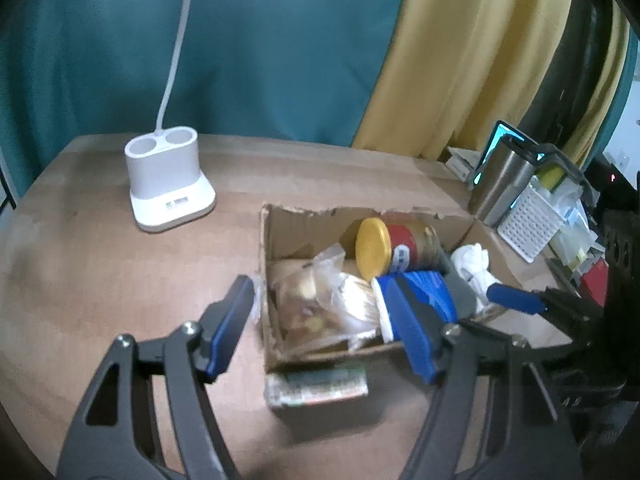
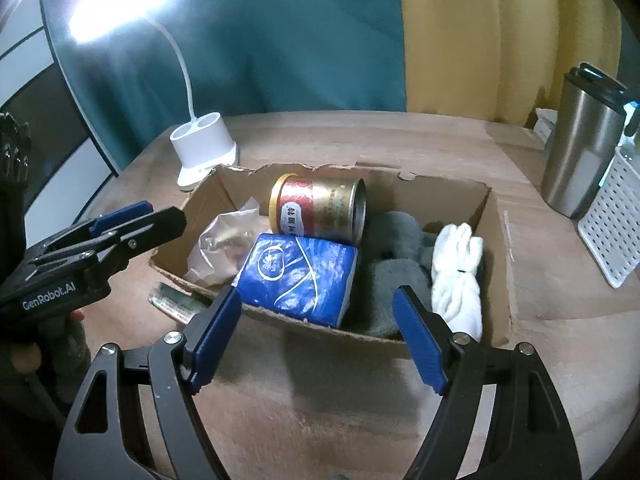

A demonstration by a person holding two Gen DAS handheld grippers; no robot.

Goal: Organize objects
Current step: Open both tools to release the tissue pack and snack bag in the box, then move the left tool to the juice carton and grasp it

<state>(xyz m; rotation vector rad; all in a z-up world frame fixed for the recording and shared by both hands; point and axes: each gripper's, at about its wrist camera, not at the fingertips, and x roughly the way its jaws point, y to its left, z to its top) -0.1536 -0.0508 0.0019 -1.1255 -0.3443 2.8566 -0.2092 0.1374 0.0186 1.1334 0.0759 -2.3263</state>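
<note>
My left gripper point(image 1: 324, 320) hovers over the cardboard box's point(image 2: 448, 196) near-left corner, jaws released, empty. My right gripper point(image 2: 316, 332) hangs at the box's front wall, jaws spread, nothing held. In the box: tin can point(image 2: 320, 210) on its side at the back, blue tissue pack point(image 2: 298, 276) in front of it, snack bag point(image 2: 218, 250) left, white socks point(image 2: 458, 268) right on grey cloth point(image 2: 394, 256). A flat packet point(image 1: 318, 390) lies on the table point(image 2: 320, 400) against the box front. White lamp base point(image 1: 170, 188) behind-left of the box, steel tumbler point(image 2: 580, 152) right.
</note>
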